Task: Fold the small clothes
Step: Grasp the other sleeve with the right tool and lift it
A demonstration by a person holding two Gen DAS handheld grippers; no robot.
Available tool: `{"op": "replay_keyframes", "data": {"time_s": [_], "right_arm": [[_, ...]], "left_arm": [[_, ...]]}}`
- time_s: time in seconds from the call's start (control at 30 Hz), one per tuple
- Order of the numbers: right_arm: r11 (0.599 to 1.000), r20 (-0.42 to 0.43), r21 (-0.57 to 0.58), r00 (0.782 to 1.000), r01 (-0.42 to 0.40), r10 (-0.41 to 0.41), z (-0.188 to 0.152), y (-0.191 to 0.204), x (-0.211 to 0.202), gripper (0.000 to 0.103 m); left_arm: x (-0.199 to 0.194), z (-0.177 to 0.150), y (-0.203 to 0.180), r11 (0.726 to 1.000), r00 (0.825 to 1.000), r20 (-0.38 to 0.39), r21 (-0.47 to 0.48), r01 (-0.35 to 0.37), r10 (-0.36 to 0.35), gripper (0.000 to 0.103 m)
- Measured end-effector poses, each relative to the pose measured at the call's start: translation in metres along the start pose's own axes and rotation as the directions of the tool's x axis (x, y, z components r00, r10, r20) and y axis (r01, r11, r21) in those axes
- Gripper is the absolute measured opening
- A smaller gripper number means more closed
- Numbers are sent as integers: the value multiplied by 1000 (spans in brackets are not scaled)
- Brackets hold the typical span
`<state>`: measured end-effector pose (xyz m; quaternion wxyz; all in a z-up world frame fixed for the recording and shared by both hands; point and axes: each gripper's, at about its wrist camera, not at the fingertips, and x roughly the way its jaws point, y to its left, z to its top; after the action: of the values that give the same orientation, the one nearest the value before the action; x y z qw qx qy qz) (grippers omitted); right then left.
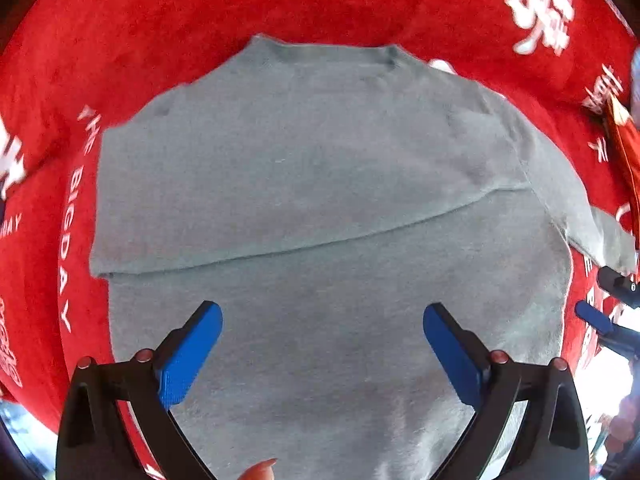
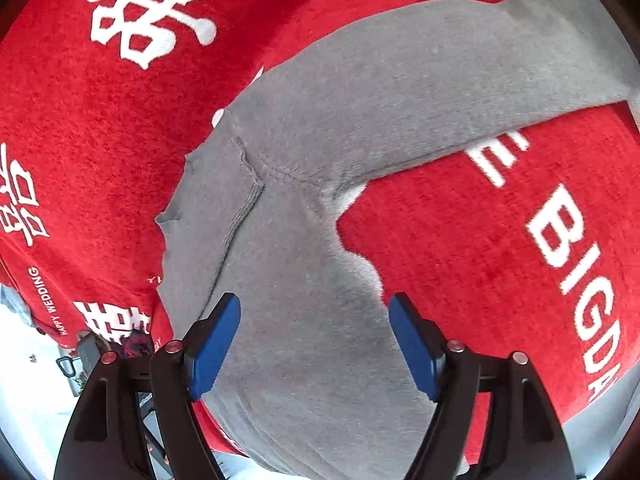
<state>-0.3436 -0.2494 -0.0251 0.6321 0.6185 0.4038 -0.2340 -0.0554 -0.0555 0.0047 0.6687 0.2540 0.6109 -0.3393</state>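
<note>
Hanging over the grey sweater (image 1: 320,184), the left claw (image 1: 322,344) stands spread wide, its blue pads (image 1: 188,360) well apart and nothing between them but the knit below. The right claw (image 2: 314,340) is also parted, a little less widely, and grips nothing; its blue pads (image 2: 214,344) frame the sweater's body near the armpit.

The left wrist view takes in almost the whole sweater from above: the neckline lies at the far edge, and one sleeve is folded across the chest, its lower edge a long slanting line over the body. At the right rim of that view the other claw's blue tip shows just beside the sweater's side. A fingertip (image 1: 260,470) shows at the bottom edge.

The right wrist view shows what the first does not: the other sleeve (image 2: 440,92) stretched out away from the body over the red cloth (image 2: 80,120), and the ribbed collar (image 2: 240,200) with its stitched seam.

The sweater is soft, fine-knit and matte, lying mostly flat. It rests on a plush red cloth printed with white characters and the words "BIGDAY" (image 2: 576,280) and "HAPPY WEDDING" (image 2: 48,300).
</note>
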Motion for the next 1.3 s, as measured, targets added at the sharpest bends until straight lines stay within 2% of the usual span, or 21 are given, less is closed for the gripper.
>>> {"op": "replay_keyframes", "data": {"time_s": [0.13, 0.3, 0.47, 0.7, 0.83, 1.07, 1.23, 1.3], "right_arm": [[1000, 17, 19, 1000, -12, 11, 4, -11, -8, 80], [998, 55, 63, 998, -9, 5, 14, -36, -23, 80], [988, 128, 151, 992, -16, -3, 29, -76, -48, 80], [929, 286, 361, 958, -78, -31, 51, -156, -87, 80], [893, 339, 431, 941, -131, -25, 63, -184, -95, 80], [853, 394, 464, 918, -239, 43, 84, -202, -93, 80], [818, 449, 472, 888, -329, 97, 95, -202, -91, 80], [793, 476, 476, 870, -380, 131, 98, -205, -91, 80]], "left_arm": [[1, 7, -15, 1000, 1000, 4, -1, -26, 26, 101], [13, 15, -37, 999, 999, -36, 33, -4, 6, 101], [16, 19, -64, 998, 1000, -29, 64, -5, 7, 101], [22, 28, -109, 995, 1000, -16, 96, 13, -12, 101], [25, 31, -130, 993, 1000, -16, 115, 22, -21, 101], [25, 32, -151, 992, 1000, 5, 126, -5, 4, 101], [30, 37, -148, 997, 1000, -6, 67, 31, -31, 101], [33, 37, -144, 998, 999, -20, 50, 44, -43, 101]]}}
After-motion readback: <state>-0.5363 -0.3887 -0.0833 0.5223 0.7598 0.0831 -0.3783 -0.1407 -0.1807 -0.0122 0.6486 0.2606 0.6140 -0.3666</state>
